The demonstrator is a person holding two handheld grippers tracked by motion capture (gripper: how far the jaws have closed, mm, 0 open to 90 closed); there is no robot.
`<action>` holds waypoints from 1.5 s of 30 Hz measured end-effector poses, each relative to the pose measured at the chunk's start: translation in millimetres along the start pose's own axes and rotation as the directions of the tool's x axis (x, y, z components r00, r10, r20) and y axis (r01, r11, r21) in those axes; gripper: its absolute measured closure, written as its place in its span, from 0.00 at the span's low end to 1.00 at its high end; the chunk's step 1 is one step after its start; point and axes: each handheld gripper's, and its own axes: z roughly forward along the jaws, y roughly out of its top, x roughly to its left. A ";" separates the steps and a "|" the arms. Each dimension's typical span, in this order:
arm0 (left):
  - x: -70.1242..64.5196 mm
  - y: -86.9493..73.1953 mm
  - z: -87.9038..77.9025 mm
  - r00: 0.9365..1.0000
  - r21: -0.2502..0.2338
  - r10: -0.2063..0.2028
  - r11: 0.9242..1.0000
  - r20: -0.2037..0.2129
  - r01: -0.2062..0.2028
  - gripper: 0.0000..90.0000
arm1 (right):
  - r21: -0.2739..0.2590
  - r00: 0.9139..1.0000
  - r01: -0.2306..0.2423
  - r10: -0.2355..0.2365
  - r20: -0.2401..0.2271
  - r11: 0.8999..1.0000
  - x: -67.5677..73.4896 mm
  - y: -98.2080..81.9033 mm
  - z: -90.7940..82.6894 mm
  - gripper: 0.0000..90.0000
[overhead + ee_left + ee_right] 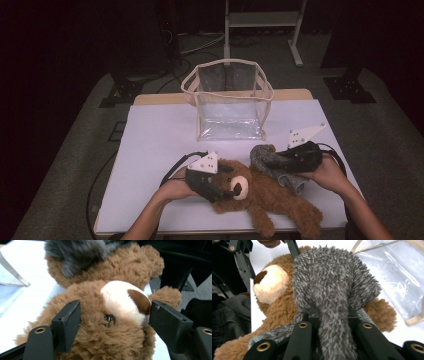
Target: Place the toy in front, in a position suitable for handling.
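The right gripper [332, 315] has its jaws clamped on the grey sock [332, 285]; the left gripper [113, 317], jaws half open, straddles the teddy bear's [100, 340] head unpressed. Next: carry the sock to the far clear bag [230, 100].

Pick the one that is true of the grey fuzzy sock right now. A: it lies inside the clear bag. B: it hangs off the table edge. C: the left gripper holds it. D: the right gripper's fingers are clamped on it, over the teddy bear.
D: the right gripper view shows the right gripper shut on the grey fuzzy sock, which is draped across the brown teddy bear, outside the clear bag.
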 end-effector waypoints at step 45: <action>31.0 -11.6 8.6 0.955 0.078 -0.253 0.967 0.154 0.243 0.26 | -0.037 0.998 0.050 -0.052 -0.048 0.998 30.9 -27.9 0.3 0.82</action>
